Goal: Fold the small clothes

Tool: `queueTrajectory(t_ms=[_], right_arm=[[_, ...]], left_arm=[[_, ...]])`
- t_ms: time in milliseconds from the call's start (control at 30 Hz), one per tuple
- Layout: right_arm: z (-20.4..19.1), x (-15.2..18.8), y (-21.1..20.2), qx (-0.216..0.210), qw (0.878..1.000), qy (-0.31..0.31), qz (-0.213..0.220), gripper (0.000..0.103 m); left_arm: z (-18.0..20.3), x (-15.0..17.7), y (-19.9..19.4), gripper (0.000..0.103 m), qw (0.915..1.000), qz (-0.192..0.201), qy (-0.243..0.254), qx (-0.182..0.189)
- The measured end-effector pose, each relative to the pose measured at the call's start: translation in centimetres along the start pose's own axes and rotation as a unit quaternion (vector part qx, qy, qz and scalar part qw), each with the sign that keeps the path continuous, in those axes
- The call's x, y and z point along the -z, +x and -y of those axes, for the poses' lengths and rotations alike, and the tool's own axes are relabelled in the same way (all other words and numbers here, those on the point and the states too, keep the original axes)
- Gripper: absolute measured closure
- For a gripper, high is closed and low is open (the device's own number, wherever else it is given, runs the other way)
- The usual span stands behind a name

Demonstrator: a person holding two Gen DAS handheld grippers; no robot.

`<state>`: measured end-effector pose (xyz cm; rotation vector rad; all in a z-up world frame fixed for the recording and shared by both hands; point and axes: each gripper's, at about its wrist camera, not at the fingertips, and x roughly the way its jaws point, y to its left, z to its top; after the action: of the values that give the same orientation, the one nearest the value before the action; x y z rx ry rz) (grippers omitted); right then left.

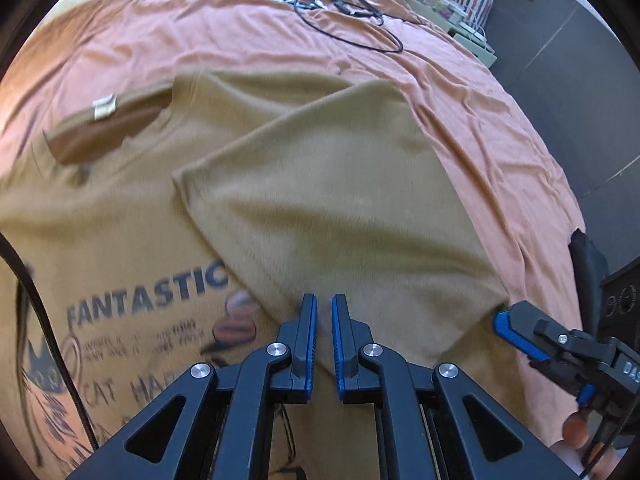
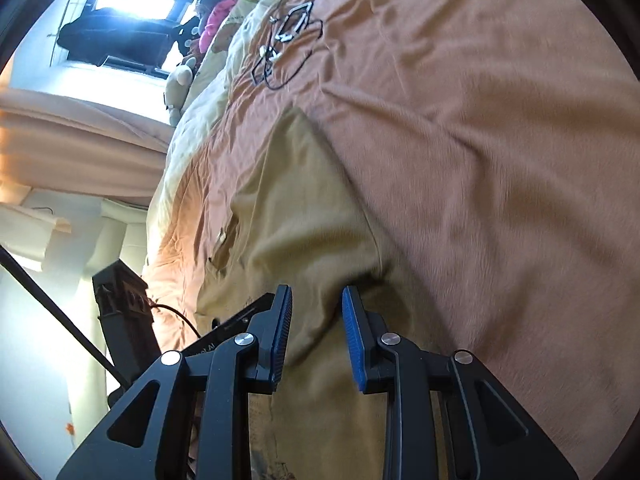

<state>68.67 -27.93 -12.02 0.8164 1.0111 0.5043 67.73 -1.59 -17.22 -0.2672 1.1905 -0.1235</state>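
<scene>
A tan T-shirt [image 1: 340, 200] with a dark "FANTASTIC" print lies front up on the orange bedsheet [image 1: 240, 40]. Its right side is folded over the chest as a plain flap. My left gripper [image 1: 324, 304] points steeply down over the flap's lower edge. Its jaws are shut to a thin slit, and I see no cloth pinched in them. My right gripper [image 1: 502, 316] sits at the flap's outer corner. In the right wrist view my right gripper [image 2: 316, 300] stands open, with the puckered fold of the T-shirt [image 2: 304, 220] lying between and beneath its fingertips.
Black cables and a small metal frame [image 1: 348, 4] lie on the far part of the bed. A neck label [image 1: 105, 107] marks the collar. Dark cabinets [image 1: 560, 60] stand to the right. A soft toy [image 2: 180, 80] and pillows sit by the window. A person's fingers [image 1: 576, 428] hold the right tool.
</scene>
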Motion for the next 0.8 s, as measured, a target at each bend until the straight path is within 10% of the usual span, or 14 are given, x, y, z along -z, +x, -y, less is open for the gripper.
queueTrajectory(t_ms=[800], right_arm=[[-4.6,2.5,-6.5,0.079,0.993,-0.061,0.064,0.079]], left_arm=[[1.2,6.3,-7.3,0.095,0.9997,-0.006,0.007,0.025]])
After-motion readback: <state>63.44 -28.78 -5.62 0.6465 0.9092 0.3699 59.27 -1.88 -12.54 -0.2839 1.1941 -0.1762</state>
